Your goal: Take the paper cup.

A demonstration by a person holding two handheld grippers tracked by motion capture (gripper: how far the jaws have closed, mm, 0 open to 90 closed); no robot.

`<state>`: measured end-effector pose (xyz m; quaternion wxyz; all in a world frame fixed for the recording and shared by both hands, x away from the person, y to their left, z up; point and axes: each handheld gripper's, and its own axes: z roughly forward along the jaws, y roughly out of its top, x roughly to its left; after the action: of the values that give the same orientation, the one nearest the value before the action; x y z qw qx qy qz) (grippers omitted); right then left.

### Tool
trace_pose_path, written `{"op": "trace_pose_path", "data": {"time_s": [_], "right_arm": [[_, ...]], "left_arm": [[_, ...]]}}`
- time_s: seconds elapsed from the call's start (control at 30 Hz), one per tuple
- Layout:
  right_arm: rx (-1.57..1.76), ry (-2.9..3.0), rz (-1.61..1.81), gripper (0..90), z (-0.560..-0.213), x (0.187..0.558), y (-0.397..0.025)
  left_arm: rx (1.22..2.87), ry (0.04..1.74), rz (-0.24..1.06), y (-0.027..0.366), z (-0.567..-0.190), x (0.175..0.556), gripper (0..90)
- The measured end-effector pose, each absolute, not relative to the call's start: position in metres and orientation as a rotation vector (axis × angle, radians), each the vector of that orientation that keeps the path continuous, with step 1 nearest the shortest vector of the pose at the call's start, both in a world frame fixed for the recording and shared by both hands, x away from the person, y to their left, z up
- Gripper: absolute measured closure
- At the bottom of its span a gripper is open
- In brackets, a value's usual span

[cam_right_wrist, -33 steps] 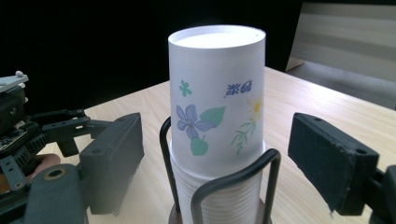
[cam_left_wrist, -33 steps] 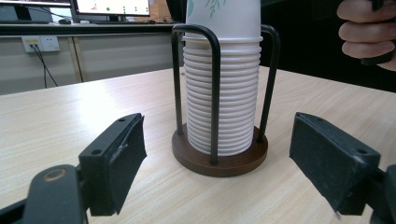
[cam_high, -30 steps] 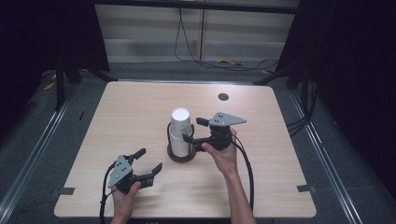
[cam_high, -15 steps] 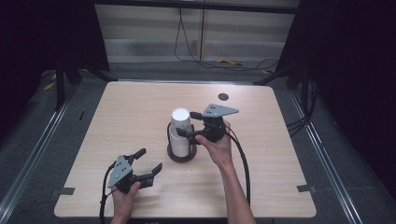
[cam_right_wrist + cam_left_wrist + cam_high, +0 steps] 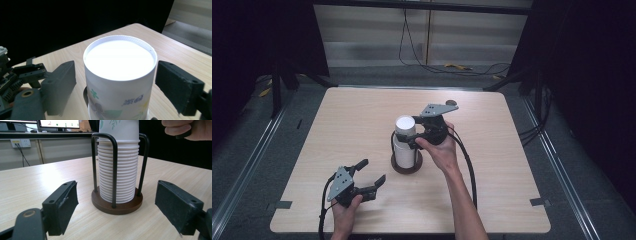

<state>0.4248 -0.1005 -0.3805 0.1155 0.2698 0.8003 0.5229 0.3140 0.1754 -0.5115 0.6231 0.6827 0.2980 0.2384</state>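
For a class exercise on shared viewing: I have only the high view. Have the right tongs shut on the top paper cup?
Observer: No. In the right gripper view the right tongs are open, with one jaw on each side of the top paper cup and a gap on both sides.
Operator: Is that cup upright?
Observer: It sits bottom up and is printed with flowers and blue characters.
Operator: What is under it?
Observer: The left gripper view shows a stack of nested cups inside a black wire holder on a round brown base. The left tongs are open and stop short of the base.
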Motion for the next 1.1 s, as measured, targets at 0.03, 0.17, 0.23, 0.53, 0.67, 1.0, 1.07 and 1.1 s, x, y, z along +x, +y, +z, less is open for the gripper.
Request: {"op": "trace_pose_path", "data": {"time_s": [0.03, 0.17, 0.23, 0.53, 0.67, 1.0, 1.07, 1.1], "right_arm": [[0.786, 2.358, 1.534, 18.5, -0.38, 0.426, -0.1], [0.773, 2.389, 1.502, 22.1, -0.377, 0.428, -0.098], [0.77, 2.386, 1.484, 24.7, -0.376, 0.429, -0.097], [0.773, 2.411, 1.461, 28.0, -0.369, 0.433, -0.096], [0.782, 2.409, 1.435, 29.3, -0.368, 0.434, -0.095], [0.783, 2.417, 1.425, 32.5, -0.369, 0.434, -0.093], [0.783, 2.416, 1.423, 32.6, -0.369, 0.434, -0.093], [0.784, 2.417, 1.422, 32.7, -0.369, 0.434, -0.093]], "left_arm": [[1.569, 0.684, 0.549, 0.175, -0.511, 0.314, 18.1], [1.568, 0.684, 0.549, 0.175, -0.511, 0.314, 18.1], [1.569, 0.685, 0.548, 0.175, -0.511, 0.314, 18.1], [1.574, 0.684, 0.549, 0.176, -0.511, 0.314, 18.1], [1.577, 0.681, 0.551, 0.176, -0.511, 0.314, 18.1], [1.577, 0.682, 0.551, 0.176, -0.511, 0.314, 18.1], [1.577, 0.682, 0.551, 0.176, -0.511, 0.314, 18.1], [1.577, 0.682, 0.552, 0.176, -0.511, 0.314, 18.1]]}}
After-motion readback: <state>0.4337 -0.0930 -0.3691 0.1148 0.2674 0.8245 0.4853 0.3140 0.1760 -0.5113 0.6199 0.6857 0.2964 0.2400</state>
